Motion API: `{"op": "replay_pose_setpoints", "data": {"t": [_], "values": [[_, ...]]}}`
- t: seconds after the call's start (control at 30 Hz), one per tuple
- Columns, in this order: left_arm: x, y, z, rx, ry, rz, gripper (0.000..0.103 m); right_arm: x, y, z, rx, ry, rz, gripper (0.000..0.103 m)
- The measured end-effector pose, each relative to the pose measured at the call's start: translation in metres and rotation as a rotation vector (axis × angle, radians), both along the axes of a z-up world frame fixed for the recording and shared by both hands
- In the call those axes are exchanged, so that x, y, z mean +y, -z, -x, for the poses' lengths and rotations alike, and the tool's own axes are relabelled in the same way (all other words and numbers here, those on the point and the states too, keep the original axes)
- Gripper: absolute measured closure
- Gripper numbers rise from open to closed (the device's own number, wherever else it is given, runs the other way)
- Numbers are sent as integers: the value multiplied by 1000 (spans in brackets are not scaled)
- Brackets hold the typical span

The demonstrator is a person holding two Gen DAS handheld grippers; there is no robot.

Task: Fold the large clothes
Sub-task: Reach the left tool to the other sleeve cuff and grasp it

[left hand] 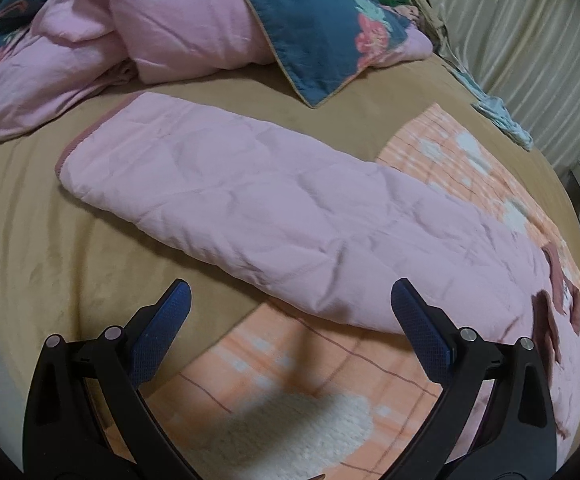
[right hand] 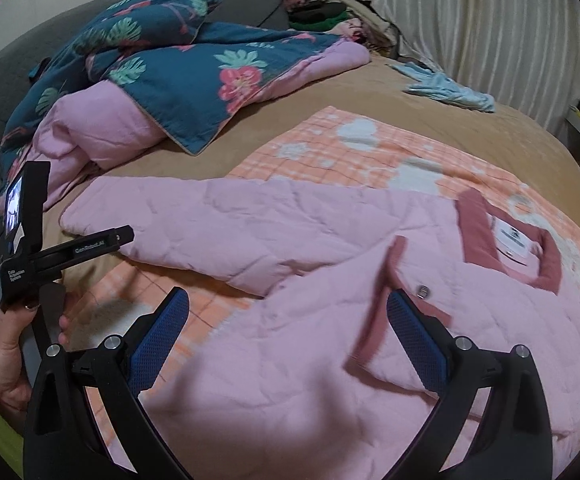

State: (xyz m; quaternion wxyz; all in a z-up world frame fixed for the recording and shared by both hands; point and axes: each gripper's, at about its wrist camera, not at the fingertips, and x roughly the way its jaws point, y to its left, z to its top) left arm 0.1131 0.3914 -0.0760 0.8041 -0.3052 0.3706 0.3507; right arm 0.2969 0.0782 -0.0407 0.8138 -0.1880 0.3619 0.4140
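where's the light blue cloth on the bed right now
In the right wrist view the light blue cloth lies crumpled at the bed's far right edge, beside the white curtain, beyond the orange checked blanket.

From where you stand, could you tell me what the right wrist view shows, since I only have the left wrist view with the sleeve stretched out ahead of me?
Observer: The pink quilted jacket has a darker pink collar with a white label sewn inside it.
Operator: Thank you. Is the front fastened?
Observer: I cannot tell; one metal snap shows beside the darker front trim.
Operator: And where is the right gripper, please?
Observer: The right gripper is open above the jacket's front, holding nothing.
Operator: Can you see my gripper from there?
Observer: Yes, the left gripper points at the sleeve, near its cuff end.
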Motion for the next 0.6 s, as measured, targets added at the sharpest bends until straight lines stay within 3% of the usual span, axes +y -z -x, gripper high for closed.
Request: {"op": "replay_pose_setpoints", "data": {"t": [0.27, 0.6], "values": [[29, 11, 8, -19, -93, 21, 9, 29, 15, 4, 22, -35, 16, 4], [75, 28, 22, -106, -263, 74, 9, 7, 24, -9, 67, 28, -16, 4]]}}
